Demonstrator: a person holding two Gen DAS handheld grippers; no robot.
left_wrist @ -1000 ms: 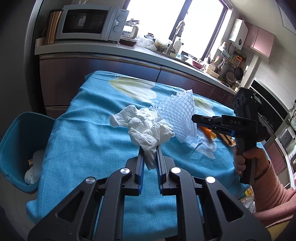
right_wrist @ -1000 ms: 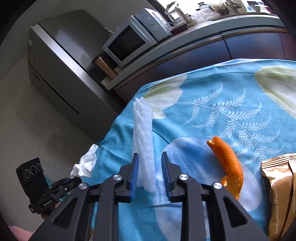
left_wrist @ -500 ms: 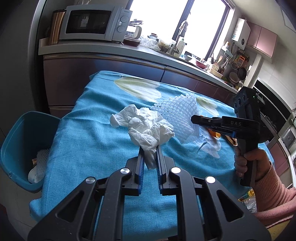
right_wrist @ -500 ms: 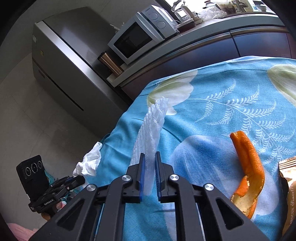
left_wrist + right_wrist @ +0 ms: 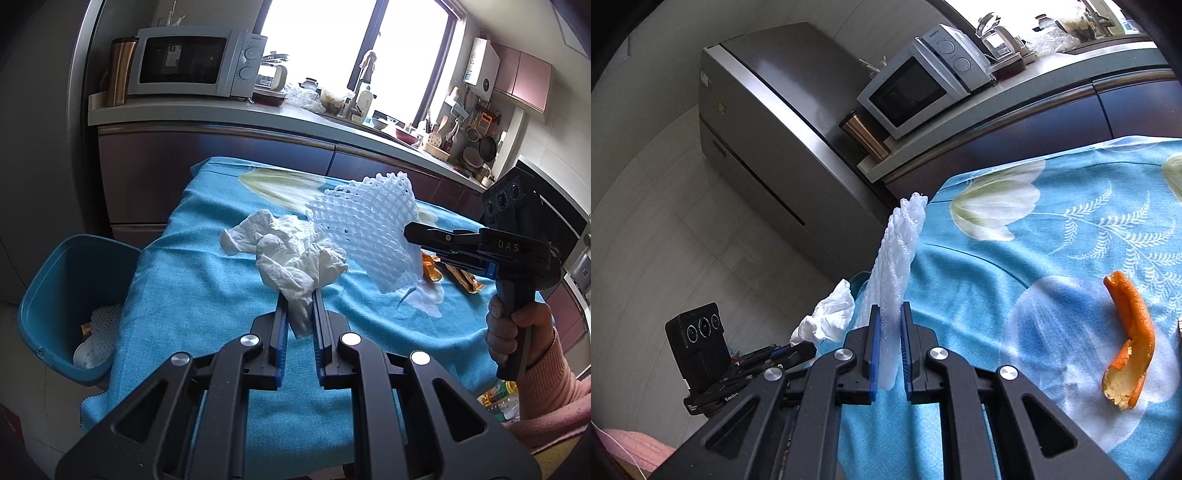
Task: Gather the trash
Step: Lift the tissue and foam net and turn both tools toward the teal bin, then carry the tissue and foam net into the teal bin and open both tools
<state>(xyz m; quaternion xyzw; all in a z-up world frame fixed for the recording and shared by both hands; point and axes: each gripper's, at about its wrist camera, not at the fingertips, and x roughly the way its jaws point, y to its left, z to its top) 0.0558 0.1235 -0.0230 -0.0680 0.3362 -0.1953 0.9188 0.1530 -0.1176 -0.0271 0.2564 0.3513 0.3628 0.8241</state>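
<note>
My left gripper (image 5: 300,295) is shut on a crumpled white tissue (image 5: 291,254) and holds it above the blue tablecloth (image 5: 207,295). My right gripper (image 5: 888,314) is shut on a white foam fruit net (image 5: 895,258), lifted off the table; the net also shows in the left wrist view (image 5: 365,229), held by the right gripper (image 5: 410,234). An orange peel (image 5: 1126,343) lies on the cloth to the right. The tissue (image 5: 827,317) and the left gripper (image 5: 798,350) show at lower left of the right wrist view.
A blue trash bin (image 5: 66,302) stands on the floor left of the table, with a foam net and scraps inside. A gold snack wrapper (image 5: 465,280) lies behind the right gripper. A counter with a microwave (image 5: 192,66) runs behind the table; a fridge (image 5: 768,147) stands at its end.
The right gripper closed on the foam net and lifted it off the cloth. The left gripper kept its hold on the tissue and rose slightly.
</note>
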